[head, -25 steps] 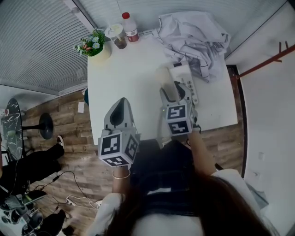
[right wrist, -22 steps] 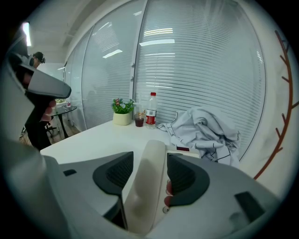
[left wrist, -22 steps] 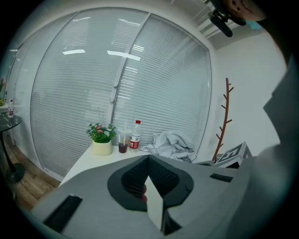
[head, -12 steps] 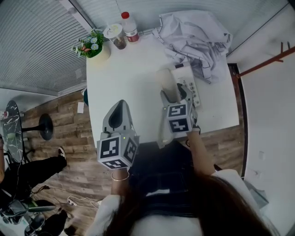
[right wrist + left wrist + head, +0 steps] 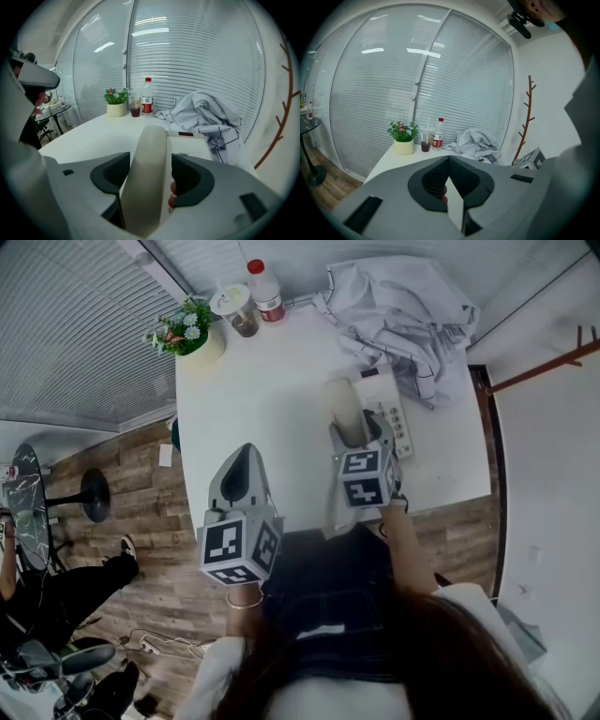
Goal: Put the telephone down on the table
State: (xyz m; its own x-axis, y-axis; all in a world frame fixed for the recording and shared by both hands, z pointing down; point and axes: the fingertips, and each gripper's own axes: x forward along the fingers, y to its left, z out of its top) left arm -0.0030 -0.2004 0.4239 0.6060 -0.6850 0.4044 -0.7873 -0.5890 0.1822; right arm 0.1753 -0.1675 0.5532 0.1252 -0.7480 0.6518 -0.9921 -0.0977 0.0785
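Tabletop (image 5: 246, 399) open left of telephone (image 5: 392, 407)

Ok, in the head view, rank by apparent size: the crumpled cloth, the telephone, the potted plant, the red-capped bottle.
1. crumpled cloth
2. telephone
3. potted plant
4. red-capped bottle
The plant and bottle stand farther from the camera than the telephone, so that gap is unsure.
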